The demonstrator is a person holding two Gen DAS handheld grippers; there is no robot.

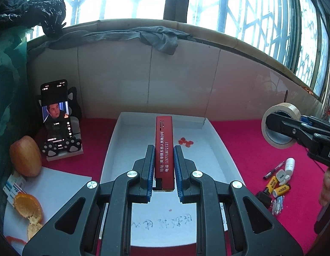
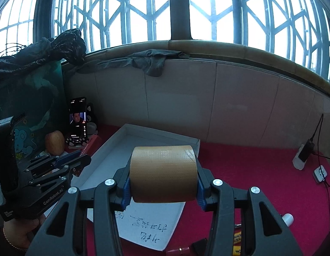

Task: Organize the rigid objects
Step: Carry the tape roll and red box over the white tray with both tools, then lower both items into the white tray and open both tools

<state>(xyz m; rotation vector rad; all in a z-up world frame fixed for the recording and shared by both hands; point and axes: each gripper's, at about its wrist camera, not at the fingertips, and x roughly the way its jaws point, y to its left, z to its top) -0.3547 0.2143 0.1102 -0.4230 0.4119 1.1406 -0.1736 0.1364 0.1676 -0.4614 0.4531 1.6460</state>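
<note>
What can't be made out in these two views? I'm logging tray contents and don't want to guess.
- Small red pieces in the white tray, left wrist view: too small to identify.
- Tray floor, right wrist view: largely hidden behind the tape roll in the right gripper.
- Red bar in the left gripper: near end hidden in the jaws.
- Small items on the red cloth: too small to identify.

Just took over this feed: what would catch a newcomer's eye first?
The left gripper clamps a slim red case with white print above the white tray. The right gripper holds a brown tape roll over the tray's right edge. A lit phone stands far left.
</note>
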